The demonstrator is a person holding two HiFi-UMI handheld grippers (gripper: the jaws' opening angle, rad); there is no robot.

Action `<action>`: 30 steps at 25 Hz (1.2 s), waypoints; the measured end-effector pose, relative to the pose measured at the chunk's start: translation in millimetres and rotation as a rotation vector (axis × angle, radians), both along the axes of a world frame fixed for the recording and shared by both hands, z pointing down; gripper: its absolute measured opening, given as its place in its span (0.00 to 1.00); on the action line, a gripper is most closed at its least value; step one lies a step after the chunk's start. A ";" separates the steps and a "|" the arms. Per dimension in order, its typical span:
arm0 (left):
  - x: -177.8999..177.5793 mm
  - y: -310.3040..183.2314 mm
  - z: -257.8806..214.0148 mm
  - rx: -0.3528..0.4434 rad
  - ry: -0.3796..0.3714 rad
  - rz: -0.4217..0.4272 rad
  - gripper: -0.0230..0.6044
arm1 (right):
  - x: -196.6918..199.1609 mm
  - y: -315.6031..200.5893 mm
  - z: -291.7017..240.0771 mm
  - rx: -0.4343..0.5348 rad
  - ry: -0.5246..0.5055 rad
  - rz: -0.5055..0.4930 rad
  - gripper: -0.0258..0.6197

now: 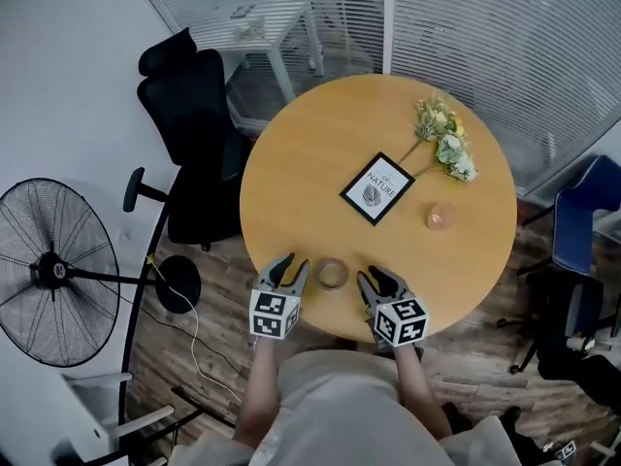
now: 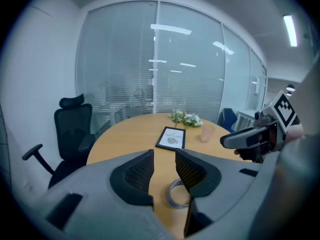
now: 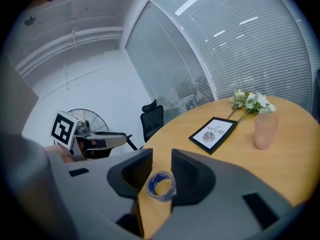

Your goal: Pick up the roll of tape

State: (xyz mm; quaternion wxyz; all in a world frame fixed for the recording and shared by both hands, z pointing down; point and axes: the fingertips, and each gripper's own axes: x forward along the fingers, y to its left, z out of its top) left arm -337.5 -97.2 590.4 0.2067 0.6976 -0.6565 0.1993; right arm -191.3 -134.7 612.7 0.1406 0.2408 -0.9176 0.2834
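The roll of tape (image 1: 332, 273) lies flat on the round wooden table (image 1: 310, 163), close to its near edge, between my two grippers. My left gripper (image 1: 293, 268) is just left of the roll, jaws a little apart and empty. My right gripper (image 1: 376, 280) is just right of it, also narrowly open with nothing in it. In the left gripper view the roll (image 2: 176, 194) shows low, partly behind the right jaw of that gripper (image 2: 164, 156). In the right gripper view the roll (image 3: 161, 185) appears in the gap of that gripper (image 3: 161, 159).
Further out on the table lie a framed picture (image 1: 377, 188), a pink cup (image 1: 440, 216) and a flower sprig (image 1: 443, 139). A black office chair (image 1: 189, 115) and a floor fan (image 1: 53, 272) stand at the left. A blue chair (image 1: 587, 216) is at the right.
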 end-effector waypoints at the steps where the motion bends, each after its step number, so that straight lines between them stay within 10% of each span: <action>1: 1.7 -4.5 0.0 0.006 0.031 0.024 0.23 | 0.0 -0.7 -1.7 -0.003 -0.003 0.014 0.22; 17: 25.7 -42.3 40.1 -0.018 0.215 0.391 0.23 | 55.4 -0.5 -17.6 0.017 0.053 0.164 0.21; 30: 42.2 -54.7 66.0 -0.114 0.023 0.709 0.23 | 38.1 16.8 -32.2 -0.061 -0.076 0.139 0.21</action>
